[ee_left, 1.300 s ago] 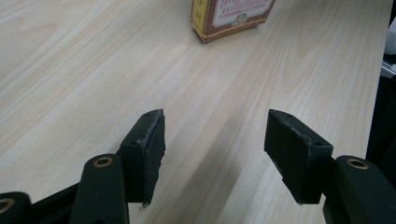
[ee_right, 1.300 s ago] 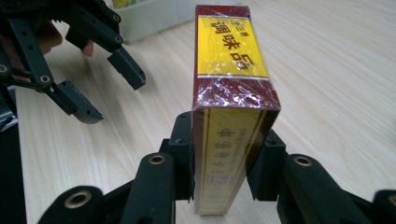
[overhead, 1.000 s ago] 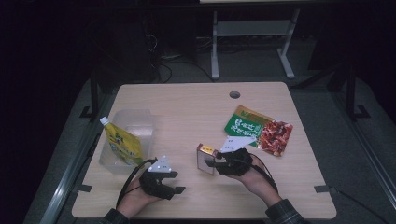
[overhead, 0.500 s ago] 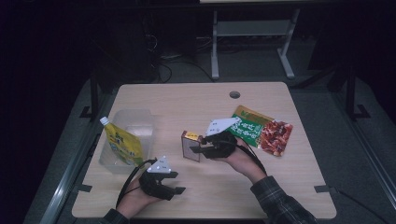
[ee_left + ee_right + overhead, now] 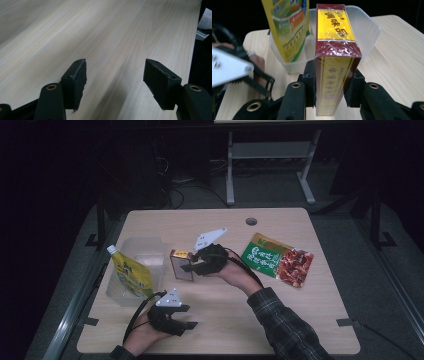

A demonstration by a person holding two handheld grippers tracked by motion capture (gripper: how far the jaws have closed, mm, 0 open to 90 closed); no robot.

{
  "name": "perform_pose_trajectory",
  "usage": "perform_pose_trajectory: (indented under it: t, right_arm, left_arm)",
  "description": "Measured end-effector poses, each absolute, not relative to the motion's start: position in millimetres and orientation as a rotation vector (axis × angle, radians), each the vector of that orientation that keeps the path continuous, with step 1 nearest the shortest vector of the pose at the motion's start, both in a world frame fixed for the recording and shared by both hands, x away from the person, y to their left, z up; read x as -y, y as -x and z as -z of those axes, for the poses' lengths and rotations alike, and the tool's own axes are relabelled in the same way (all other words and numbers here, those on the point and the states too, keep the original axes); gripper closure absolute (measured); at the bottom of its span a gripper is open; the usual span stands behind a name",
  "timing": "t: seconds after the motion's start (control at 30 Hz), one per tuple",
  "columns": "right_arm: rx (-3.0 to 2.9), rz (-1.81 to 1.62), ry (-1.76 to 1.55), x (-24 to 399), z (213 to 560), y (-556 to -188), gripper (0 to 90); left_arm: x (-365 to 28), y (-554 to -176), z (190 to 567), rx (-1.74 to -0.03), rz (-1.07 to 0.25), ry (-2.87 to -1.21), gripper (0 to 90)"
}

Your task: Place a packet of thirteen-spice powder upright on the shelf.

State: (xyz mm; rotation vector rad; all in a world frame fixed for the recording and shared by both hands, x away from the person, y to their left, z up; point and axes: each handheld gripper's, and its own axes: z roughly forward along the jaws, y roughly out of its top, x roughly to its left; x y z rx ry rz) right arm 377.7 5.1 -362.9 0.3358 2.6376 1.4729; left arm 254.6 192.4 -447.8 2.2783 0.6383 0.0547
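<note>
My right gripper (image 5: 329, 90) is squeezed tight on a dark red and yellow cardboard box wrapped in shiny film (image 5: 334, 52). I hold it by its two flat sides, because they are easy to pinch and the box will not slip. The box is up off the light wooden desk (image 5: 280, 315), just beside the clear plastic tub (image 5: 145, 251). I think it is going into that tub, so I keep it standing tall to fit next to the yellow and green pouch with a white cap (image 5: 131, 276), which leans in the tub's left part. My left gripper (image 5: 186, 317) rests low near the front of the desk with its jaws apart and nothing between them, out of the way. A green and red snack bag (image 5: 276, 259) lies flat well off to the right.
</note>
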Motion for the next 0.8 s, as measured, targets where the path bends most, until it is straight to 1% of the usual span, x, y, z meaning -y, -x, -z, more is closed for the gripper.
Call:
perform_pose_trajectory:
  t: [0.2,0.47,0.8]
  right_arm:
    - [-2.664,-1.473,-0.296,-28.4,357.4,-388.7,67.0]
    - [-2.698,-1.452,-0.25,-56.5,359.7,-402.2,67.0]
    - [-2.717,-1.43,-0.235,-73.2,367.1,-411.1,67.0]
  left_arm:
    - [-194.5,-250.0,448.2,-0.629,-0.055,-2.281,33.8]
    - [-196.1,-245.5,448.4,-0.637,-0.056,-2.277,33.5]
    - [-198.0,-243.8,446.7,-0.647,-0.057,-2.259,33.4]
